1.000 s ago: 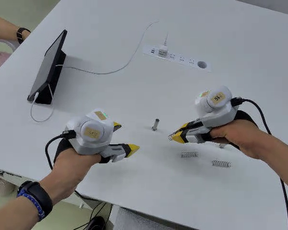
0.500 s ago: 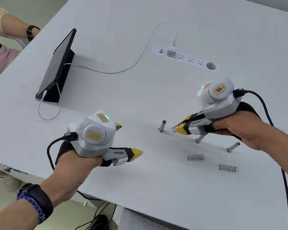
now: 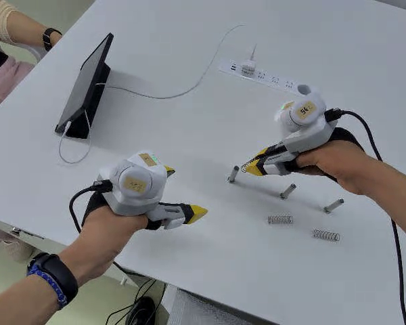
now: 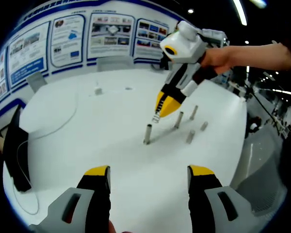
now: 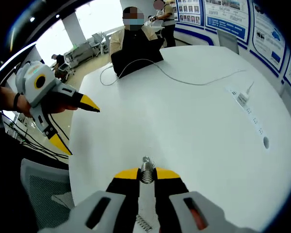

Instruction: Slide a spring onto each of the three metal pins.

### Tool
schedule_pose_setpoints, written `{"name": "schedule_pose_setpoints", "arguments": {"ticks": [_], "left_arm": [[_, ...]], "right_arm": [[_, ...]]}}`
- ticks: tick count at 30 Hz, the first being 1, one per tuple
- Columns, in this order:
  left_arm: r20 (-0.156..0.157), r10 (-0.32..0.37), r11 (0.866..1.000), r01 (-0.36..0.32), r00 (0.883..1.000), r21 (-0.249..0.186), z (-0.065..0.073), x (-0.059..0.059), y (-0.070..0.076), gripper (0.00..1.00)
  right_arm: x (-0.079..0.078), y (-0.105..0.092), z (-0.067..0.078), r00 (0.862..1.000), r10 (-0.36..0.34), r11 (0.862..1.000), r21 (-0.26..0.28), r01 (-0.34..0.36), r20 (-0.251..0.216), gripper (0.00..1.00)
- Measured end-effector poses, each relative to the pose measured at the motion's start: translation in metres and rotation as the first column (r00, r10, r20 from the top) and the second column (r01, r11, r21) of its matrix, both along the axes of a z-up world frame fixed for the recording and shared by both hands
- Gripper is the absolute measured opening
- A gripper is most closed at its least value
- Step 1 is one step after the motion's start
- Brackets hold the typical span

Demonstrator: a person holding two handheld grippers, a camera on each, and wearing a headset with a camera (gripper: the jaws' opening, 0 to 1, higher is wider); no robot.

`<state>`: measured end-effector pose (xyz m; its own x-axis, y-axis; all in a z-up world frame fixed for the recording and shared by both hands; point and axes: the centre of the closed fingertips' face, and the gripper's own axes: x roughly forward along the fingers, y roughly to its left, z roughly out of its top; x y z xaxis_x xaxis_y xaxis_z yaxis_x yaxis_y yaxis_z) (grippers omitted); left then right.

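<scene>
At the far left a tablet (image 3: 88, 84) leans on its stand, with a thin cable looping beside it on the counter (image 3: 189, 122). The left gripper (image 3: 183, 191) hovers over the near-left part of the counter, jaws wide apart and empty, well apart from the work. Right of it stands the left pin (image 3: 233, 174), bare. Just right of that pin is the right gripper (image 3: 252, 167), its jaws closed on a spring (image 5: 145, 171) that sticks out past the tips. The free end is near the pin's top, though I cannot tell whether it touches. The step in hand looks to be threading this first spring. To do it well, bring the spring's axis in line with the pin, set the open end over the top, and ease it down rather than pushing from the side. I cannot tell whether the slim pin is fixed, and it might tip. A light pinch should spare the coils, and letting go is best left until several coils are on. The idle left gripper could steady the pin. Farther right stand the middle pin (image 3: 287, 191) and right pin (image 3: 333, 204), also bare. Two loose springs (image 3: 279, 219) (image 3: 325, 235) lie just near of them. The left pin has open counter around it, and the strip (image 3: 264, 74) at the far side is well clear. The right hand hangs close over the other pins, so a low wrist could knock them. The loose springs could roll toward the near edge if nudged.
</scene>
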<state>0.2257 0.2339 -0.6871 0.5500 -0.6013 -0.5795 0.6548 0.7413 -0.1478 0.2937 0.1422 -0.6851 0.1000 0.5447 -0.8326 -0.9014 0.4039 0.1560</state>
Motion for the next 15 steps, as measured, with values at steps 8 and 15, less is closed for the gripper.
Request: {"name": "schedule_pose_setpoints", "arguments": {"ticks": [8,15], "left_arm": [[-0.011,0.003,1.0,-0.003,1.0,-0.007,-0.002,-0.0023,0.0017,0.65],[-0.014,0.015,1.0,-0.015,1.0,-0.017,-0.0019,-0.0014,0.005,0.64]], "right_arm": [[0.0044,0.0077,-0.0049,1.0,0.018,1.0,-0.01,-0.018,-0.004,0.13],[0.0052,0.0113,-0.0102,0.999,0.042,0.999,-0.025,-0.043,-0.008,0.13]]}}
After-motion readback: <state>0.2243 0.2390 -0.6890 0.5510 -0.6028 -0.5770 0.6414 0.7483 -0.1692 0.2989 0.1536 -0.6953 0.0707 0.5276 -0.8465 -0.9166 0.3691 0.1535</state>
